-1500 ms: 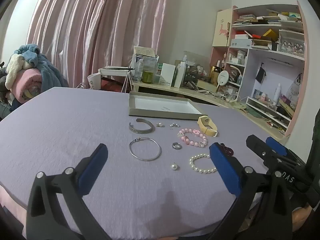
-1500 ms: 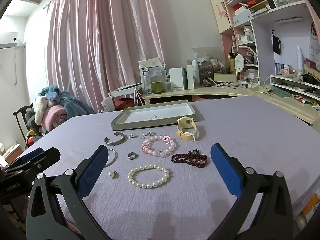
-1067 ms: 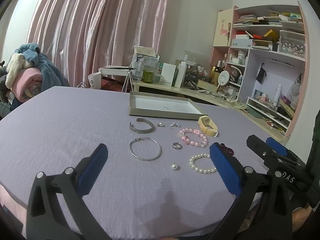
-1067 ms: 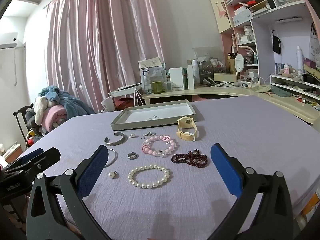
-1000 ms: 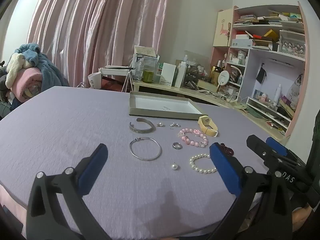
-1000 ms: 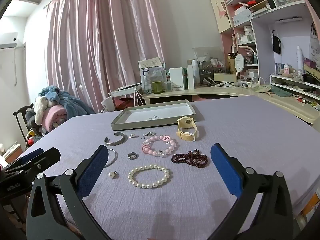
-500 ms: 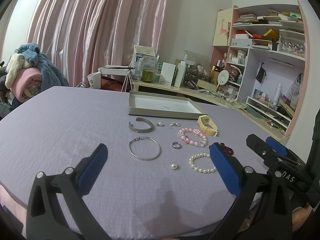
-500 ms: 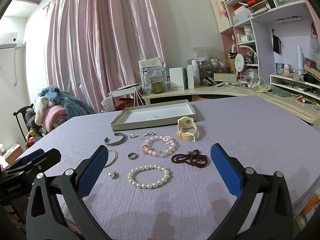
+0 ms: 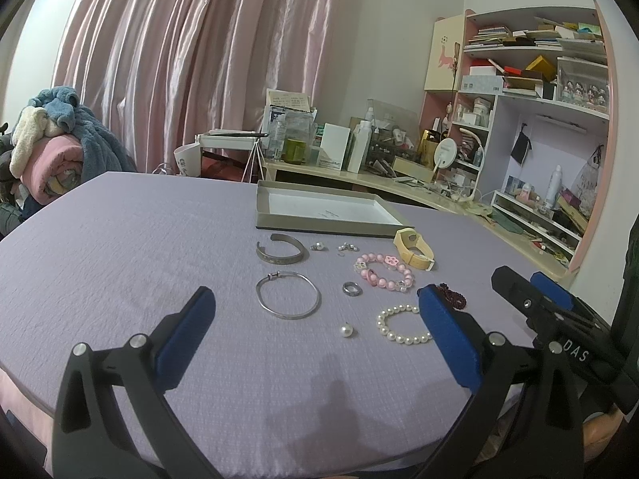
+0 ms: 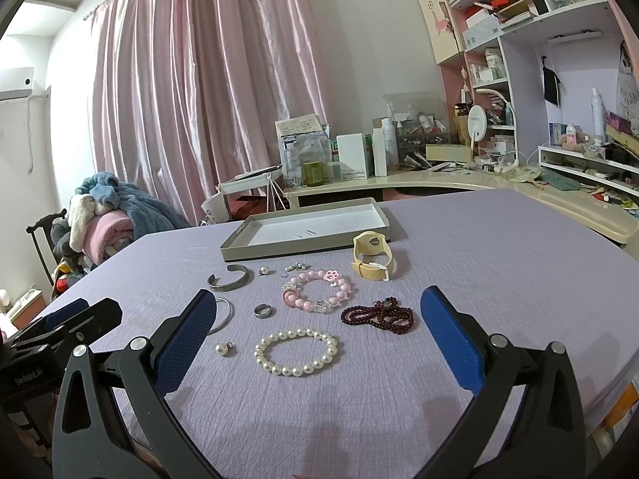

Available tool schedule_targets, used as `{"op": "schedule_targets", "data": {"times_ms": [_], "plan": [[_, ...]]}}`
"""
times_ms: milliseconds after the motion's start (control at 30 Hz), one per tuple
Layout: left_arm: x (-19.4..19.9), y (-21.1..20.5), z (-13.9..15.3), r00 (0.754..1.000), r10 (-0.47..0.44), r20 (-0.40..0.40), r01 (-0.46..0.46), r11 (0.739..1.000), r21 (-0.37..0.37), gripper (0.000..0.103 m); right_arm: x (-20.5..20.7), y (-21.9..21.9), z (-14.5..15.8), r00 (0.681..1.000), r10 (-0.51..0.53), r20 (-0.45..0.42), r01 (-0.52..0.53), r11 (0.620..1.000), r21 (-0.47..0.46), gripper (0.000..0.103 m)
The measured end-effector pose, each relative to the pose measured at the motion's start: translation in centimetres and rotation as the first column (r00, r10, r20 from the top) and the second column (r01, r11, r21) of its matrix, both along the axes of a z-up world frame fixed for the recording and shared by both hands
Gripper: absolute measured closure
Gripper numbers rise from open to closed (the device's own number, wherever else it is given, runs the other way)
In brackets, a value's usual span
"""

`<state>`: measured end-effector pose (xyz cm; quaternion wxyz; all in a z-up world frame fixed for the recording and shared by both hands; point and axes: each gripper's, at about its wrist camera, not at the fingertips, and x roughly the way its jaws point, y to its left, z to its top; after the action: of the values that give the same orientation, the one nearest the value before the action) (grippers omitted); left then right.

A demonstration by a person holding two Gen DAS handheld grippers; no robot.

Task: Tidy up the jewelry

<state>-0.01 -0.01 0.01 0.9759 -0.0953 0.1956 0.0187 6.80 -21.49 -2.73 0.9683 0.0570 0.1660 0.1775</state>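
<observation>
Jewelry lies spread on a lilac tablecloth (image 9: 120,247) before a shallow grey tray (image 9: 327,211) (image 10: 307,229). There is a silver cuff (image 9: 281,247), a thin silver bangle (image 9: 288,294), a ring (image 9: 351,289), a pearl bracelet (image 10: 296,351), a pink bead bracelet (image 10: 317,289), a dark red bead strand (image 10: 377,315), a yellow watch (image 10: 373,255) and loose pearl pieces (image 10: 224,348). My left gripper (image 9: 315,321) hovers open near the front edge, over the bangle. My right gripper (image 10: 319,327) hovers open above the pearl bracelet. Neither holds anything.
A curved cream desk (image 10: 459,179) crowded with bottles and boxes stands behind the table. Pink shelves (image 9: 539,119) rise at the right. A chair piled with blankets (image 9: 48,147) sits at the left, before pink curtains.
</observation>
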Motion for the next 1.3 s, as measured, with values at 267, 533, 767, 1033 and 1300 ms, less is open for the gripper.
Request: {"op": "schedule_targets", "data": {"times_ms": [267, 533, 767, 1033, 1300], "plan": [[-0.02, -0.03, 0.01, 1.0, 0.0, 0.0, 0.0, 1.0, 0.0, 0.002, 0.03, 0.03, -0.04, 1.0, 0.001, -0.001, -0.001, 1.0, 0.0, 0.001], [0.0, -0.02, 0.01, 1.0, 0.0, -0.001, 0.0, 1.0, 0.0, 0.002, 0.04, 0.08, -0.13, 1.0, 0.001, -0.002, -0.001, 1.0, 0.001, 0.001], [0.0, -0.01, 0.01, 1.0, 0.001, -0.002, -0.001, 1.0, -0.001, 0.002, 0.08, 0.06, -0.25, 1.0, 0.001, -0.003, -0.001, 1.0, 0.001, 0.001], [0.01, -0.01, 0.0, 1.0, 0.0, -0.002, 0.0, 1.0, -0.001, 0.002, 0.17, 0.03, -0.46, 1.0, 0.002, -0.007, -0.002, 1.0, 0.002, 0.001], [0.01, -0.02, 0.0, 1.0, 0.001, -0.003, -0.001, 1.0, -0.002, 0.002, 0.32, 0.07, -0.48, 1.0, 0.003, -0.009, -0.003, 1.0, 0.003, 0.001]]}}
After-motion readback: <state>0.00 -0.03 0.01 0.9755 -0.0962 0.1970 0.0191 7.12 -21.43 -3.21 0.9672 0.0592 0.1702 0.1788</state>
